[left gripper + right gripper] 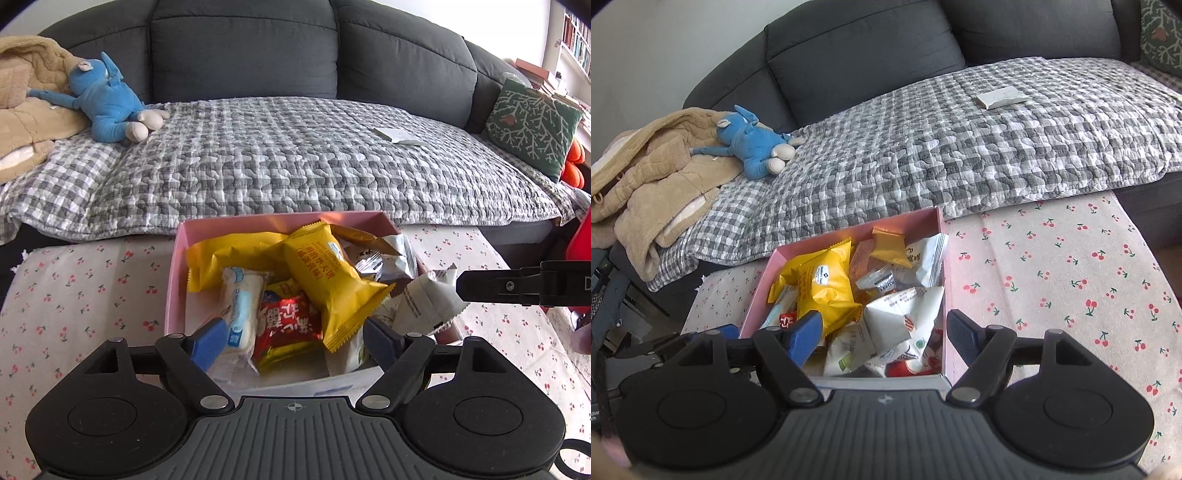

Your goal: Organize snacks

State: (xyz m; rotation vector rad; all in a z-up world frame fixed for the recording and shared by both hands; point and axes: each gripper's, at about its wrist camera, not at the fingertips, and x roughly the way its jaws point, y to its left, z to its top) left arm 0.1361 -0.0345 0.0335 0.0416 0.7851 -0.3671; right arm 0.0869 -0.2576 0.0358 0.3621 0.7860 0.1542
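Left gripper: we see our left gripper level at 6 o'clock of its own view, blue-padded fingers spread wide with nothing between them, hanging over the near end of the box.
Right gripper: our right gripper sits the same way at 6 o'clock, jaws apart, straddling the box's near right corner; in the left view its black finger reaches in from 3 o'clock.
Box: the pink rectangular cardboard box rests on the cherry-print white tablecloth, just beyond both grippers.
Snacks: inside it we find a large yellow foil snack packet on top, a red wrapped snack beneath, and a white crinkled snack pouch toward the right wall.
Far: toward 12 o'clock lies the grey checked quilt over the dark grey sofa; a blue plush toy lies at 10 o'clock.
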